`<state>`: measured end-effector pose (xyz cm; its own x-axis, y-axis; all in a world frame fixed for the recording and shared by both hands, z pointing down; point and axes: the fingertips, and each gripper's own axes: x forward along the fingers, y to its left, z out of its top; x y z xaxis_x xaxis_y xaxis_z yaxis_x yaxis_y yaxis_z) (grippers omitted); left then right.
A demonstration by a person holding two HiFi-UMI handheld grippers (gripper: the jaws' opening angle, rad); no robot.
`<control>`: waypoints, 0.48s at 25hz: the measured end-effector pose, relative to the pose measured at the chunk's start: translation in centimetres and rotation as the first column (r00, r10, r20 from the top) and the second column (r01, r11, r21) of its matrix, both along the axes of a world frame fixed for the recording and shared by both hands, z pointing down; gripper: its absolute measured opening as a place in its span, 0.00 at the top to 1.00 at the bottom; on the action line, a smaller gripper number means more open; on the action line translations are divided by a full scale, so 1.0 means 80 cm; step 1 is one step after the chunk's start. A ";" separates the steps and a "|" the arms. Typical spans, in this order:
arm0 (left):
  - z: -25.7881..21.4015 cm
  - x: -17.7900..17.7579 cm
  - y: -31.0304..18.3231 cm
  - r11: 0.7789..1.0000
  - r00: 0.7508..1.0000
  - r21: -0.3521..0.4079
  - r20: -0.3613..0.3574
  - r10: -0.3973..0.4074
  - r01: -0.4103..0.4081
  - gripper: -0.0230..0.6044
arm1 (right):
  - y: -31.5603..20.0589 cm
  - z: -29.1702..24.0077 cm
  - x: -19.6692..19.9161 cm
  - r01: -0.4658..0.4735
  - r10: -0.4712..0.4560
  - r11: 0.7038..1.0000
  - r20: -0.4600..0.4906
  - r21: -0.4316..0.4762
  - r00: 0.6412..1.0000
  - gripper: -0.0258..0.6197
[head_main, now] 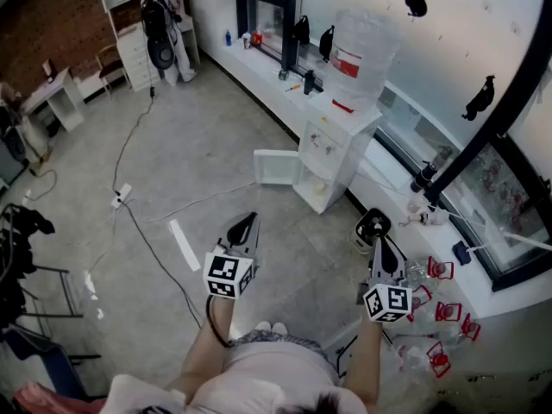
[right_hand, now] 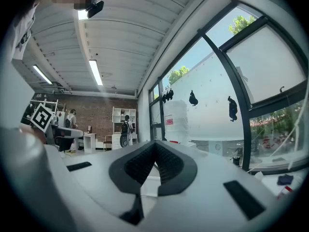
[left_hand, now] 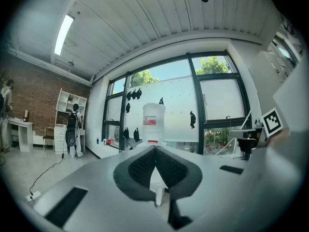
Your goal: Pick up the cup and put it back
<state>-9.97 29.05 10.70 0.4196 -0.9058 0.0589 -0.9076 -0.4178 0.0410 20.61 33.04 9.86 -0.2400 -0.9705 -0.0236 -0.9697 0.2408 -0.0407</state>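
A white water dispenser point(head_main: 338, 141) with a big bottle on top stands against the window ledge, its lower door point(head_main: 276, 167) swung open. Inside the open compartment shows a small pale cup-like thing point(head_main: 320, 185); I cannot make out more of it. My left gripper point(head_main: 248, 220) and right gripper point(head_main: 377, 241) hover in front of me above the floor, short of the dispenser, both pointing toward it. Each is shut with nothing between its jaws. In the left gripper view the left gripper point(left_hand: 155, 150) faces the dispenser point(left_hand: 153, 124). In the right gripper view the right gripper point(right_hand: 155, 145) has the bottle point(right_hand: 176, 120) just right of it.
A small black fan point(head_main: 373, 226) sits on the floor beside the right gripper. Several clear bottles with red labels point(head_main: 440, 310) lie at the right. Cables point(head_main: 155, 248) cross the floor at the left. A person with a backpack point(head_main: 159, 24) stands far back by white shelves.
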 end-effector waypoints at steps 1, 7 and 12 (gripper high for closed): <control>0.001 0.000 0.000 1.000 1.000 0.000 0.000 0.000 0.000 0.92 | 0.000 0.000 -0.001 0.003 -0.003 1.000 -0.002 0.000 1.000 0.94; 0.003 0.002 0.003 1.000 1.000 -0.003 0.003 -0.002 0.002 0.92 | 0.002 -0.002 -0.002 0.013 -0.013 1.000 -0.002 0.000 1.000 0.94; 0.005 0.004 0.005 1.000 1.000 -0.011 0.007 -0.005 0.005 0.92 | 0.004 -0.001 -0.003 0.024 -0.024 1.000 0.002 -0.003 1.000 0.94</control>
